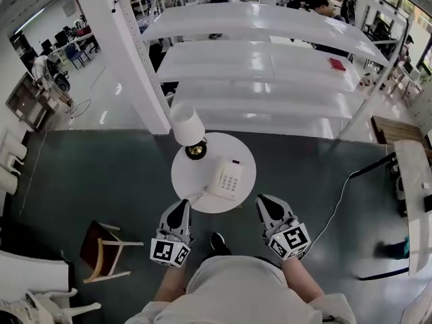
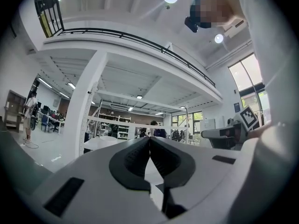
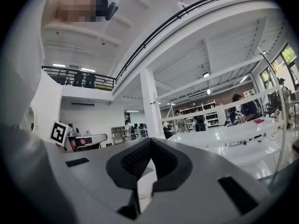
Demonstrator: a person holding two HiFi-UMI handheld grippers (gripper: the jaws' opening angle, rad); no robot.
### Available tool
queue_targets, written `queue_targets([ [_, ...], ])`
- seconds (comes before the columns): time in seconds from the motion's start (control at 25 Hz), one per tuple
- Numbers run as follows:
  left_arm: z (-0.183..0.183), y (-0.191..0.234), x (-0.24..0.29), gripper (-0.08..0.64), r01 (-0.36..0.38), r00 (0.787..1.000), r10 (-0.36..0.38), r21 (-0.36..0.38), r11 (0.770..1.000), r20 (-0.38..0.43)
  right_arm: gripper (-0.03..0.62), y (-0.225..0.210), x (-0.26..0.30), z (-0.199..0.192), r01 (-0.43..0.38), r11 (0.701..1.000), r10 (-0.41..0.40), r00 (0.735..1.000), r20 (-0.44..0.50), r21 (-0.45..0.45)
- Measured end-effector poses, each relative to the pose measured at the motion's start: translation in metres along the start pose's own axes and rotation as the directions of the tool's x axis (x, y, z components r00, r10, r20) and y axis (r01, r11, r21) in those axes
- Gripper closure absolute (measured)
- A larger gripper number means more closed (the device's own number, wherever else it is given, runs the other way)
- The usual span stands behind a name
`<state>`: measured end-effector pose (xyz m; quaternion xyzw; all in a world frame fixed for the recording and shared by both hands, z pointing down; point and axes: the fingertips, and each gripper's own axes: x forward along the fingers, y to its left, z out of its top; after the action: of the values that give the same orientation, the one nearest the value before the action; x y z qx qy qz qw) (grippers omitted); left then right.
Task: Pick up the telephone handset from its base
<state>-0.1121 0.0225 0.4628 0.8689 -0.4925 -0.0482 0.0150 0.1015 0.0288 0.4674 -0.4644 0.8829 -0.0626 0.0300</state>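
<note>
**Approach stage: handset not yet lifted**

The left claw and right claw are both sitting closed and empty, hovering at the table's near edge. The handset is lying on its base. Next, one claw probably needs opening and reaching over it. No readable writing is showing, only square markers.

The round table is bare along its near rim and left part for reaching in, while the lamp stands at its far-left edge, the telephone fills right of centre, and the shelving rack walls the far side.
</note>
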Motion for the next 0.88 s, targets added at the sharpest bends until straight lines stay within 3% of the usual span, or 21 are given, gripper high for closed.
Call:
queue_targets([
  [0.36,0.015,0.09,0.055,0.54,0.058,0.998,-0.058,0.0,0.998,0.005,0.584,-0.003,0.095,0.012,0.044,0.999,-0.045,0.999,0.016,0.018],
  [0.88,0.005,0.126,0.093,0.54,0.052,0.999,-0.052,-0.016,0.999,-0.011,0.583,-0.022,0.151,0.004,0.035,0.999,-0.035,0.999,-0.014,0.014],
])
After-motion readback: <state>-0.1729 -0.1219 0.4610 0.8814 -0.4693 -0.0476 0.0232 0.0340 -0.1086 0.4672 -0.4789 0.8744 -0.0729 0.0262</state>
